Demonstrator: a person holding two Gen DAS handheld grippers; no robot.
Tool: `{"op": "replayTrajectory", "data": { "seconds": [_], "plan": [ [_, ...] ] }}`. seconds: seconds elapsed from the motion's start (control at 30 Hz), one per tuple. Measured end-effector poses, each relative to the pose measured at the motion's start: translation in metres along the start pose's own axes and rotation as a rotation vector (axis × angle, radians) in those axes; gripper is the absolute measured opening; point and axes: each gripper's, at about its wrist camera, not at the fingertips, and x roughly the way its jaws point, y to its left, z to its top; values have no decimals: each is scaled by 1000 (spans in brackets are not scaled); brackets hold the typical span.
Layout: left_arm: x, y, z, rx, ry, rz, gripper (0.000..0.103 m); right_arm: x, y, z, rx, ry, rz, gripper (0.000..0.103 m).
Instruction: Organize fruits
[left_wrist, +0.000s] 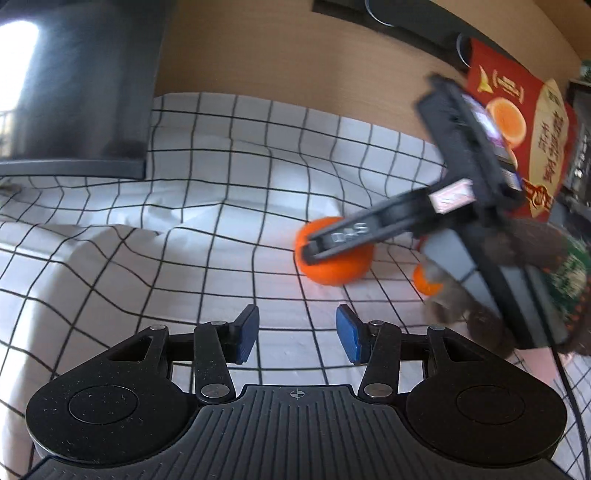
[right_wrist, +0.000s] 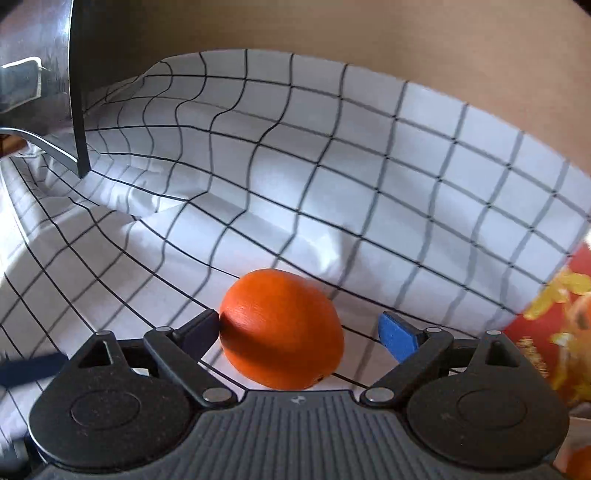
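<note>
The right tongs (right_wrist: 299, 334) stand wide apart and released around an orange (right_wrist: 282, 328) that lies on the checked cloth (right_wrist: 332, 166); one pad touches its side and the blue pad stands clear of it. The left tongs (left_wrist: 297, 334) hang half open with nothing between them, near that orange (left_wrist: 334, 271). A second orange (left_wrist: 424, 282) lies just beside a red box (left_wrist: 532, 122).

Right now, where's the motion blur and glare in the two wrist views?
Left wrist view: the right hand-held gripper and the red box are smeared by motion; the checked cloth stays sharp, with window glare on the dark panel. Right wrist view: the orange is fairly crisp, the grid lines at right and the red packaging are blurred; fisheye bends the grid.
</note>
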Motion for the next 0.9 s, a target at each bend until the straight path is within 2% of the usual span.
{"op": "replayTrajectory", "data": {
  "seconds": [0.1, 0.17, 0.23, 0.4, 0.63, 0.9],
  "plan": [
    [1, -1, -1, -1, 9, 1, 51, 15, 7, 0, -12, 38, 16, 92],
    [3, 1, -1, -7, 10, 6, 51, 24, 12, -3, -20, 60, -2, 88],
    [3, 2, 0, -14, 10, 12, 51, 27, 11, -6, 4, 58, 9, 74],
    [7, 3, -1, -17, 24, 22, 51, 13, 5, -11, 41, 86, 27, 74],
    [8, 2, -3, -5, 29, 21, 51, -56, -13, -53, 65, 124, 132, 74],
    [18, -4, -9, 33, 13, 36, 51, -144, -33, -125, 65, 91, 195, 74]
  ]
}}
